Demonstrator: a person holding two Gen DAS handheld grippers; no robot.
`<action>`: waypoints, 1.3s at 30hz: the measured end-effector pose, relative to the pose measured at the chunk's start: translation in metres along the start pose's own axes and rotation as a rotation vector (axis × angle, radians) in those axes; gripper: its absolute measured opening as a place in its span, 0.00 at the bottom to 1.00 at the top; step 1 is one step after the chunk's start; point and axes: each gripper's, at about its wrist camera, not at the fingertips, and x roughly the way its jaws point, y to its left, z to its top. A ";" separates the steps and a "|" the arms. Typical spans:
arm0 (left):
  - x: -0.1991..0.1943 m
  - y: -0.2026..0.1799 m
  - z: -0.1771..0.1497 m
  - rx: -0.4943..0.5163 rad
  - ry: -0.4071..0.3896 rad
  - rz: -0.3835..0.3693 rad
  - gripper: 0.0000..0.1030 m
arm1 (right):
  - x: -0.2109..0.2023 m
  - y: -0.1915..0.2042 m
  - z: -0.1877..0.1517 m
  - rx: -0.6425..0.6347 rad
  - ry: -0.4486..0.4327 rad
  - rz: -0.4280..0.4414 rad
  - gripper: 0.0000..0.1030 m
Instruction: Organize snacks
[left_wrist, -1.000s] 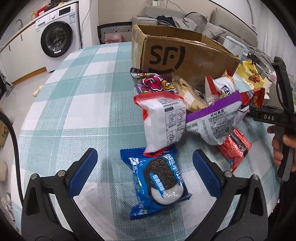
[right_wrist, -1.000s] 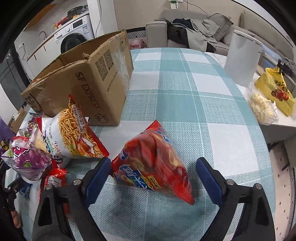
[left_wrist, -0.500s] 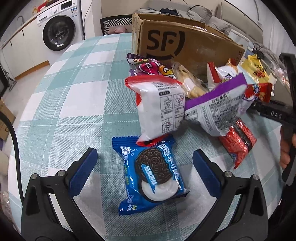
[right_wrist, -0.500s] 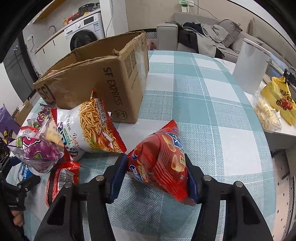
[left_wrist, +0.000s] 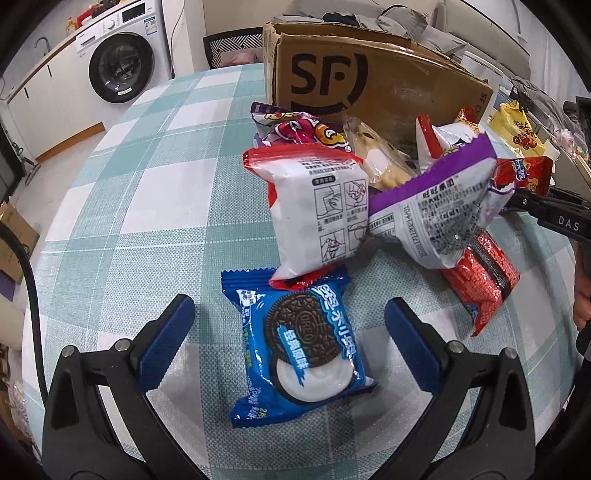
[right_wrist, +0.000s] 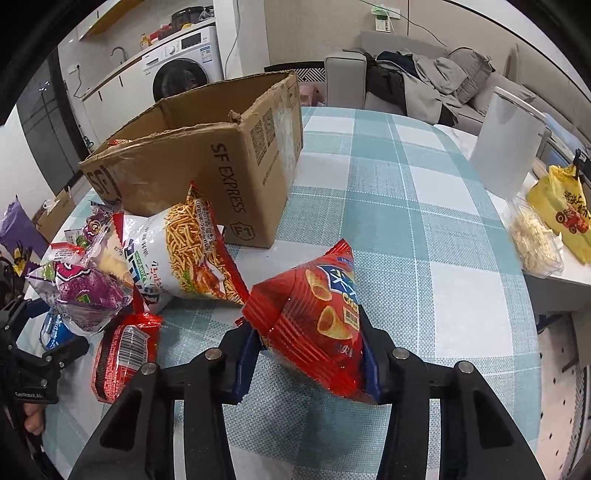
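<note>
My right gripper (right_wrist: 308, 354) is shut on a red chip bag (right_wrist: 317, 317) and holds it just above the checked tablecloth, right of the open SF cardboard box (right_wrist: 207, 162). My left gripper (left_wrist: 288, 336) is open, its fingers either side of a blue Oreo pack (left_wrist: 299, 343) lying flat on the table. Behind the pack lie a white and red pouch (left_wrist: 317, 210), a purple-edged bag (left_wrist: 436, 210), a red wafer pack (left_wrist: 480, 280) and more snacks in front of the box (left_wrist: 354, 85). A noodle-snack bag (right_wrist: 181, 254) leans against the box.
A white jug (right_wrist: 506, 147), a clear tub (right_wrist: 535, 240) and a yellow bag (right_wrist: 561, 214) stand at the table's right edge. A washing machine (left_wrist: 118, 66) and a sofa with clothes (right_wrist: 417, 85) are beyond the table. The right gripper's handle (left_wrist: 554, 218) shows at the right.
My right gripper has shut on the red chip bag and lifted it slightly. My left gripper has moved a little closer to the Oreo pack, still open.
</note>
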 end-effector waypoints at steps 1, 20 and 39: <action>0.000 0.000 0.000 0.001 -0.004 -0.002 0.96 | 0.000 0.001 0.000 -0.004 0.000 -0.001 0.46; -0.014 -0.006 -0.005 0.027 -0.050 -0.048 0.61 | -0.010 0.004 0.001 -0.011 -0.029 0.011 0.45; -0.052 -0.003 -0.002 0.009 -0.144 -0.084 0.61 | -0.035 -0.009 0.008 0.047 -0.112 0.092 0.45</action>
